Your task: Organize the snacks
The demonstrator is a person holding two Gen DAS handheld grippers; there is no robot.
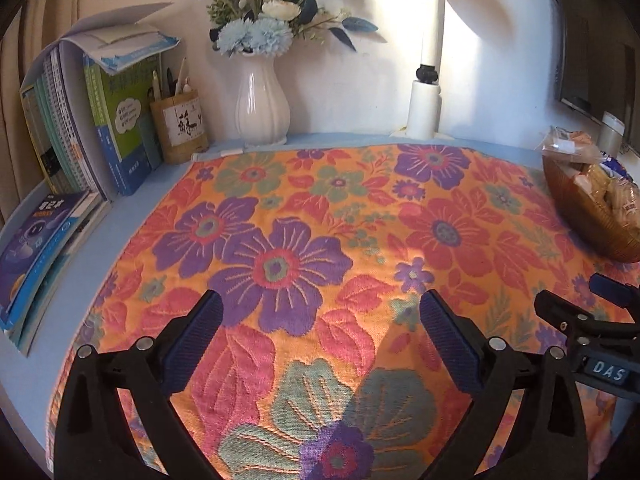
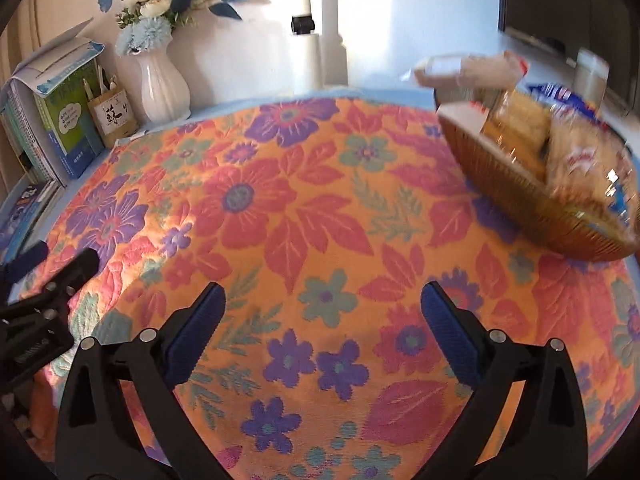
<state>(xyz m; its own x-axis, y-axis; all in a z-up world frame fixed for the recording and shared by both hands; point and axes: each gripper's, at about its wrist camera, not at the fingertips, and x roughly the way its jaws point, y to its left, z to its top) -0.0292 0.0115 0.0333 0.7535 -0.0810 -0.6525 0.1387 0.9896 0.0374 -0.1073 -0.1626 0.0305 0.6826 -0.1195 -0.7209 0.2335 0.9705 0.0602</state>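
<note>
At the far left, books [image 1: 100, 120] stand upright against the wall with more lying flat in front, pushed to the edge, probably to keep the middle free. Next to them a pen pot [image 1: 180, 128] holds a few pens and a brush, upright and within reach. Then a white vase [image 1: 262, 104] holds blue and white flowers, set back against the wall, likely for show. A white lamp post [image 1: 426, 96] rises further right.

The floral cloth [image 1: 280, 220] covers the middle of the table and lies bare between both tools.

The left gripper [image 1: 320, 320] hangs over the cloth with its 2 jaws spread wide and nothing between them. The right gripper [image 2: 322, 312] is the same: jaws wide apart, empty, angled down at the cloth. Each shows at the edge of the other's view, so they sit side by side.

At the right stands an amber bowl [image 2: 512, 184], ribbed and see-through. In it lie several wrapped snacks [image 2: 520, 124]: pale crackers or biscuits in clear packets, 1 packet riding on the rim at the back, a blue packet behind. The exact count is blurred. A jar [image 2: 592, 72] stands beyond it.

The snacks seem already gathered in the bowl; whether sorting is starting or done I cannot tell.
</note>
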